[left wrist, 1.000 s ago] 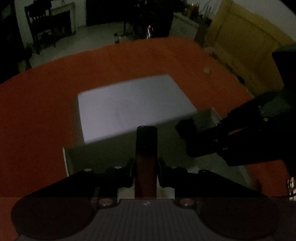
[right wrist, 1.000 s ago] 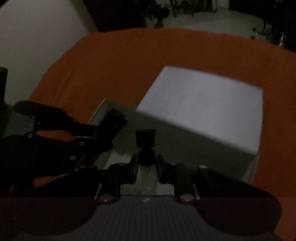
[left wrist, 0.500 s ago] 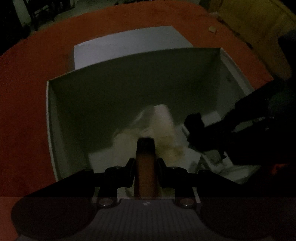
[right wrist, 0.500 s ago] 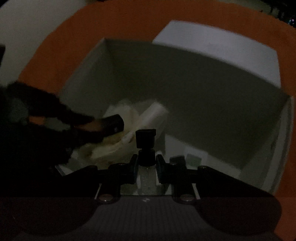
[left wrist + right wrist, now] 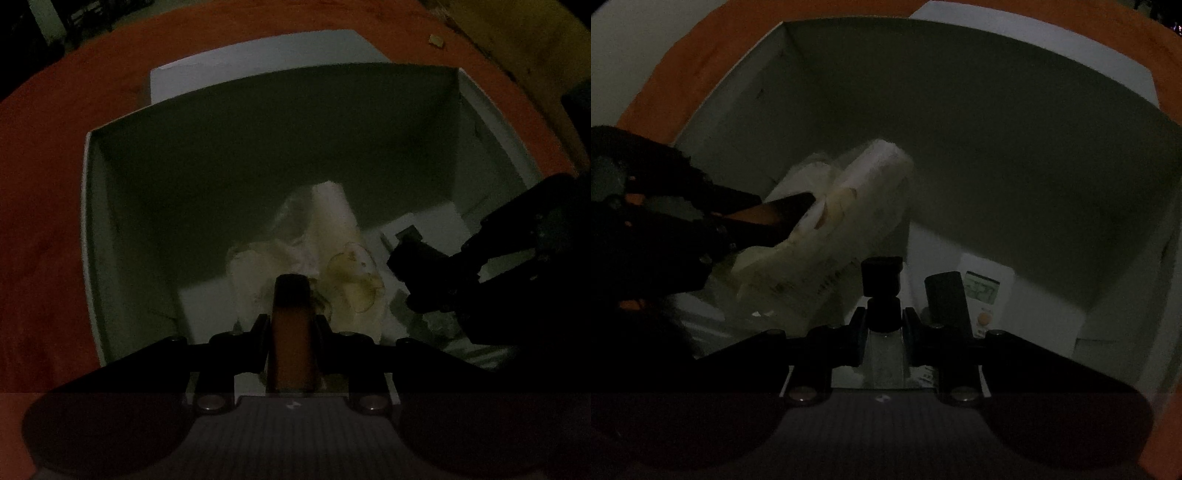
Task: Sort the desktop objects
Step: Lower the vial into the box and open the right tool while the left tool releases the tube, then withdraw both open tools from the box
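Note:
Both grippers hang inside an open white box (image 5: 88,221) (image 5: 1071,110) on an orange cloth. My left gripper (image 5: 291,325) is shut on a brown bottle with a dark cap (image 5: 291,332), held above a pale plastic-wrapped bundle (image 5: 325,236) on the box floor. My right gripper (image 5: 883,325) is shut on a small clear spray bottle with a black pump top (image 5: 882,280). In the right wrist view the brown bottle (image 5: 768,218) points at the bundle (image 5: 849,206). In the left wrist view the black pump top (image 5: 413,251) shows at right.
A white remote with a small screen (image 5: 982,295) and a dark oblong object (image 5: 945,295) lie on the box floor at right. The box lid (image 5: 258,62) lies behind the box. The orange cloth (image 5: 44,184) surrounds it. The room is dim.
Both grippers have gone from above the box rim down into the box with their bottles still held. The bundle and the remote have come into view.

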